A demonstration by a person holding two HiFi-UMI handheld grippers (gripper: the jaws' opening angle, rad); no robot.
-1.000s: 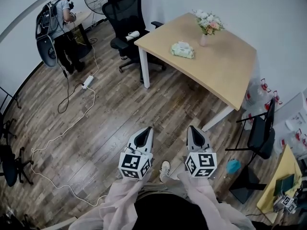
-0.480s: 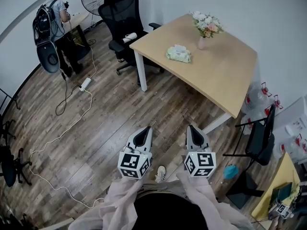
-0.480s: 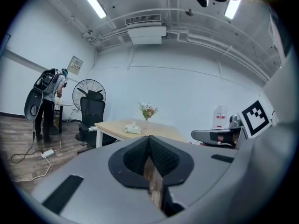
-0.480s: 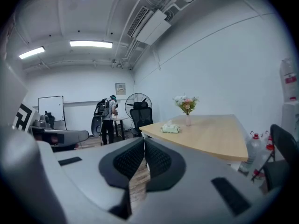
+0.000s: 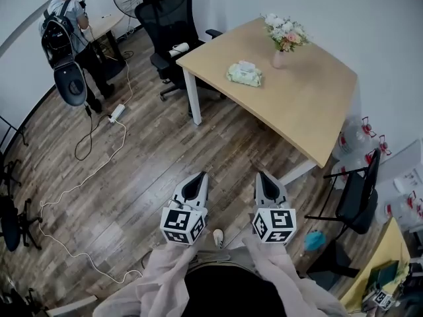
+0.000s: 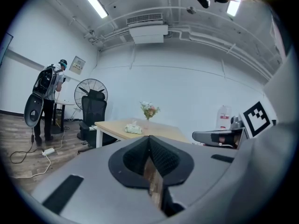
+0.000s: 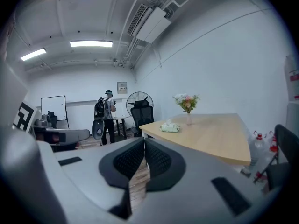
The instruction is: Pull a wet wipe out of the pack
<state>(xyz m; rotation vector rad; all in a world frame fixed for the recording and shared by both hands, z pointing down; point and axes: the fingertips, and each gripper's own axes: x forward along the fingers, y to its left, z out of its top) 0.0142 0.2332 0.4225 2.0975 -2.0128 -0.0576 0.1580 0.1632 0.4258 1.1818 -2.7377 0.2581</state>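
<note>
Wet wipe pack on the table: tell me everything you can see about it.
The wet wipe pack is a soft, plump, pale green pouch, and its material looks like plastic film. It lies flat on the light wooden table, toward the end nearest the black office chair. A whitish bit rises from the middle of its top, perhaps a flap or a wipe; it is too small to tell. The flower vase stands close by but apart from it. Only the table touches it.
</note>
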